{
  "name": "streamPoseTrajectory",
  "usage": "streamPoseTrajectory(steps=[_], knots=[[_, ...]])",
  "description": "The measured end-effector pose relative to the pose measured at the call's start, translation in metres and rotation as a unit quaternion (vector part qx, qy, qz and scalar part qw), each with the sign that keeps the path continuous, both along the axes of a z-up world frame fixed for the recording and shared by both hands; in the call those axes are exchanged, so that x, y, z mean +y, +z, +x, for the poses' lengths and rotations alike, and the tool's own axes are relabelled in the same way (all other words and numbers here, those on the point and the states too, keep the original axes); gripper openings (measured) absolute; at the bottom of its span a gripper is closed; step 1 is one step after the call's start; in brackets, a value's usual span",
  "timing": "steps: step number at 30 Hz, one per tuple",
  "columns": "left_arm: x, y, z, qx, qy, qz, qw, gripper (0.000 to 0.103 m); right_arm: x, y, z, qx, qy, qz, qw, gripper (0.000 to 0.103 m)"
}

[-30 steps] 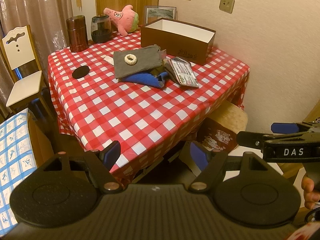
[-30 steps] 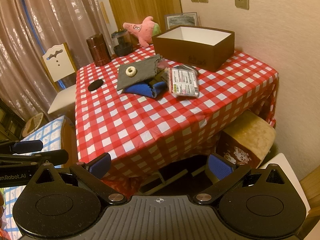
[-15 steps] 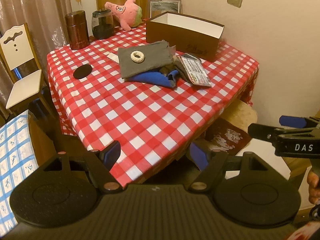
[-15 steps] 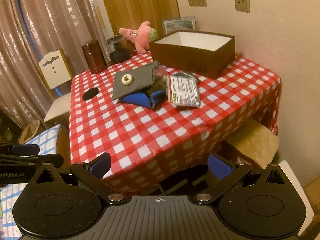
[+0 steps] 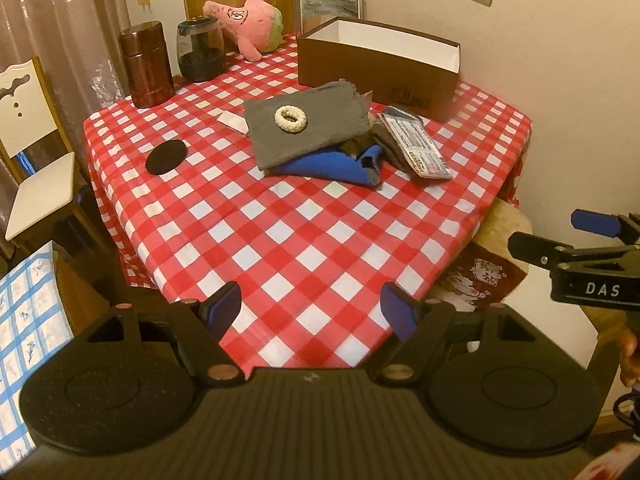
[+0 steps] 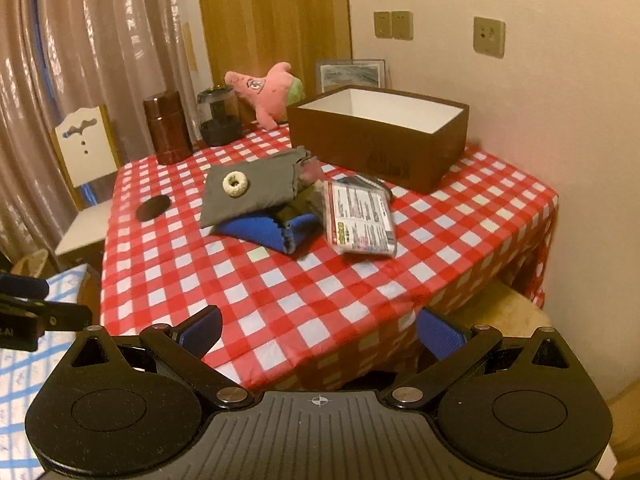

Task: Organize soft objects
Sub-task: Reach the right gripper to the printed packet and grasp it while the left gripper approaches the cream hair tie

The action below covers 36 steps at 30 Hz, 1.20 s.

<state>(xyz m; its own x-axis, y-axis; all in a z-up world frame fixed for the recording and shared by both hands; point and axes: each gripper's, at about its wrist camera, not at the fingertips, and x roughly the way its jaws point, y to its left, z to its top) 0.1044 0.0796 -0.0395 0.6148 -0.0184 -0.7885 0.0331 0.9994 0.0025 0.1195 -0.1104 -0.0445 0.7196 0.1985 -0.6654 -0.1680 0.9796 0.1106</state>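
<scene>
A grey folded cloth (image 5: 308,128) (image 6: 252,192) lies mid-table with a cream scrunchie (image 5: 290,119) (image 6: 236,184) on top and a blue cloth (image 5: 332,166) (image 6: 264,232) under it. A plastic packet (image 5: 418,146) (image 6: 360,220) rests to their right. A pink star plush (image 5: 248,26) (image 6: 268,88) leans at the back. An open brown box (image 5: 376,64) (image 6: 376,136) stands at the back right. My left gripper (image 5: 314,308) hovers open over the table's near edge. Open too, my right gripper (image 6: 320,332) is near the front corner, holding nothing.
Red checked tablecloth (image 5: 304,232) covers the table. A brown canister (image 5: 146,66), a dark glass jar (image 5: 200,52) and a black round disc (image 5: 166,157) sit at the left. A white chair (image 5: 36,152) stands to the left, a tan stool (image 6: 500,312) under the right edge.
Both grippers have moved forward and closer to the table; the table's objects appear larger. Nothing on the table has moved, and both grippers stay open.
</scene>
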Motion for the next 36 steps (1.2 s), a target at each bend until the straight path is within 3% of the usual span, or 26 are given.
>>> streamPoseTrajectory(steps=[13, 25, 31, 36], knots=[[0.01, -0.024, 0.052, 0.015, -0.002, -0.007, 0.9999, 0.075, 0.016, -0.024, 0.049, -0.016, 0.015, -0.066, 0.998, 0.096], [0.01, -0.052, 0.128, 0.037, 0.037, -0.011, 0.9985, 0.075, 0.022, -0.062, 0.138, -0.006, 0.064, -0.13, 0.989, 0.092], [0.007, -0.066, 0.162, 0.057, 0.058, -0.011, 0.9967, 0.075, 0.029, -0.097, 0.181, 0.006, 0.1, -0.167, 0.981, 0.09], [0.008, -0.079, 0.18, 0.074, 0.069, -0.005, 0.9948, 0.075, 0.035, -0.127, 0.207, 0.011, 0.097, -0.192, 0.977, 0.084]])
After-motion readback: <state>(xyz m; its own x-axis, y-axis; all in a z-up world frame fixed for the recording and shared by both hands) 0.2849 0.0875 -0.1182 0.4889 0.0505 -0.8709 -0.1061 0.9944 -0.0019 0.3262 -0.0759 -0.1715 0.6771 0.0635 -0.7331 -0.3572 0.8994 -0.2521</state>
